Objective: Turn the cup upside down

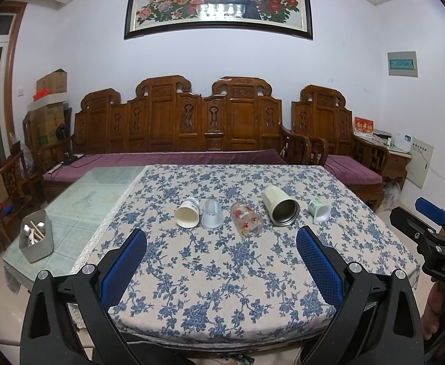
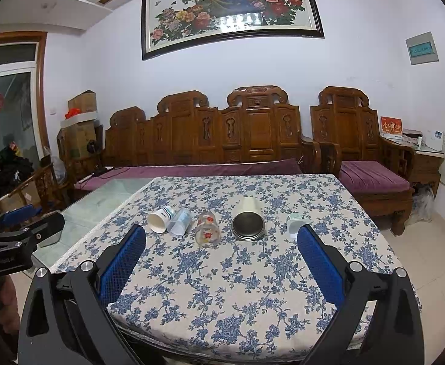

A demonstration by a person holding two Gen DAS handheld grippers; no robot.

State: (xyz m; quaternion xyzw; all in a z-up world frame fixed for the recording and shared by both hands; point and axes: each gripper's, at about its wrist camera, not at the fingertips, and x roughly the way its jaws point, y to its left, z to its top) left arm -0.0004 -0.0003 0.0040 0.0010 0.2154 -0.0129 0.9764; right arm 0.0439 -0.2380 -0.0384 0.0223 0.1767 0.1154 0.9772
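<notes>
Several cups lie on their sides in a row on the floral tablecloth (image 1: 216,273), mouths toward me: a white paper cup (image 1: 187,213) (image 2: 160,219), a clear plastic cup (image 1: 212,213) (image 2: 179,221), a glass with red flowers (image 1: 246,219) (image 2: 207,228), a cream steel tumbler (image 1: 280,206) (image 2: 248,219) and a small green-white cup (image 1: 320,210) (image 2: 295,224). My left gripper (image 1: 222,237) is open and empty, short of the row. My right gripper (image 2: 222,234) is open and empty, also short of it, and shows at the right edge of the left wrist view (image 1: 429,222).
A grey tub (image 1: 36,245) with utensils stands on the bare glass tabletop (image 1: 94,194) at the left. A carved wooden sofa (image 1: 179,121) with purple cushions stands behind the table. The left gripper shows at the left edge of the right wrist view (image 2: 18,231).
</notes>
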